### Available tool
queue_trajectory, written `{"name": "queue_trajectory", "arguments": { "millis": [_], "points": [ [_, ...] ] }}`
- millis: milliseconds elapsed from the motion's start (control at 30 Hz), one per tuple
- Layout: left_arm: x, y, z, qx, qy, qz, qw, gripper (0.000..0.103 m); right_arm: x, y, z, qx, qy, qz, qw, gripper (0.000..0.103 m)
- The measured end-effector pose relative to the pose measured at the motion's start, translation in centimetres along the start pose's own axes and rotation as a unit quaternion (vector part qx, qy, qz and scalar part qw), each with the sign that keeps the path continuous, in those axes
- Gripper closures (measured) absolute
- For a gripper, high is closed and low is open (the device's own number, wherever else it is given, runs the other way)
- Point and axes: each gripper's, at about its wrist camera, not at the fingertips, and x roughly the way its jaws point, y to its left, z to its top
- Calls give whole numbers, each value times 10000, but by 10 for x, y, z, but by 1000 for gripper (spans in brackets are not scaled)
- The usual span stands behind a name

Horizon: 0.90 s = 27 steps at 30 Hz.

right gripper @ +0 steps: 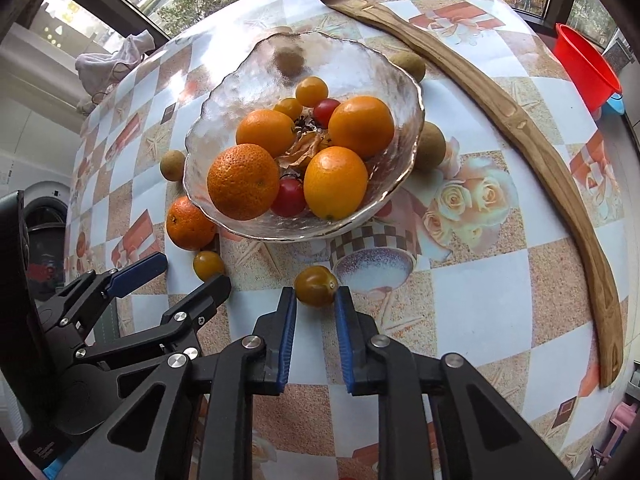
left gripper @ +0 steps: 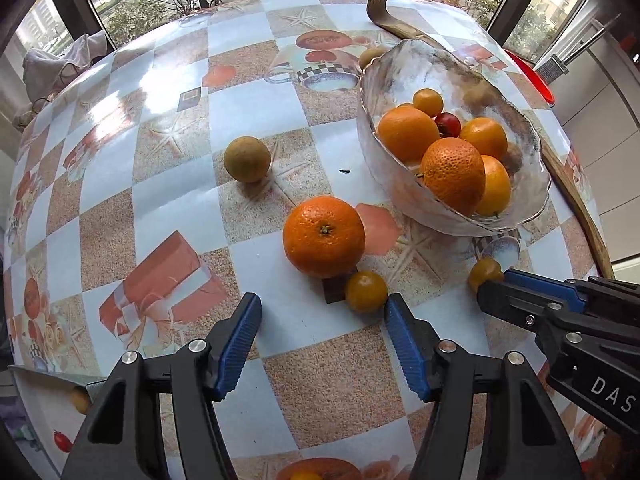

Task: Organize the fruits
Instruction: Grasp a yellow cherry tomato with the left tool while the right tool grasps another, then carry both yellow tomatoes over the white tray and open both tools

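Observation:
A glass bowl (left gripper: 404, 80) (right gripper: 224, 92) holds several oranges, small yellow fruits and red tomatoes. On the table lie a large orange (left gripper: 324, 236) (right gripper: 189, 224), a small yellow fruit (left gripper: 366, 291) (right gripper: 208, 265) and a brown round fruit (left gripper: 247, 159) (right gripper: 172, 165). My left gripper (left gripper: 322, 312) (right gripper: 176, 270) is open, just short of the orange and the yellow fruit. My right gripper (right gripper: 316, 294) (left gripper: 490, 280) is shut on another small yellow fruit (right gripper: 316, 285) (left gripper: 485, 271) resting on the table.
A long wooden back-scratcher (right gripper: 520, 120) (left gripper: 384, 12) curves along the table's right side. Brown round fruits (right gripper: 430, 146) (right gripper: 408, 65) lie behind the bowl. A red basin (right gripper: 586, 66) stands off the table's right edge. A cloth bundle (left gripper: 64, 60) sits at the far left.

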Motion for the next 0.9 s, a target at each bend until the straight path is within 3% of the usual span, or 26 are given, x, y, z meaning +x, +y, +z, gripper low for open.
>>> {"name": "queue_trajectory", "arguments": {
  "millis": [233,300,333,467,900],
  "points": [
    [-2,-11,2,68,-82,-153,9998,69,3,-12,1,196,93,300,9993,81],
    [-2,-11,3,42,-98,-192,9998,70,4,-14,2,242,97,388,9989,81],
    [-2,-10,3,33,-110,-254,9996,80,4,-16,2,264,107,426,9987,81],
    [-4,-7,4,-91,-108,-421,9990,81,-5,-17,1,142,5,423,9990,82],
    [-47,15,-29,-225,-280,-457,9983,81,-39,-13,-25,204,-92,540,9983,82]
  ]
}}
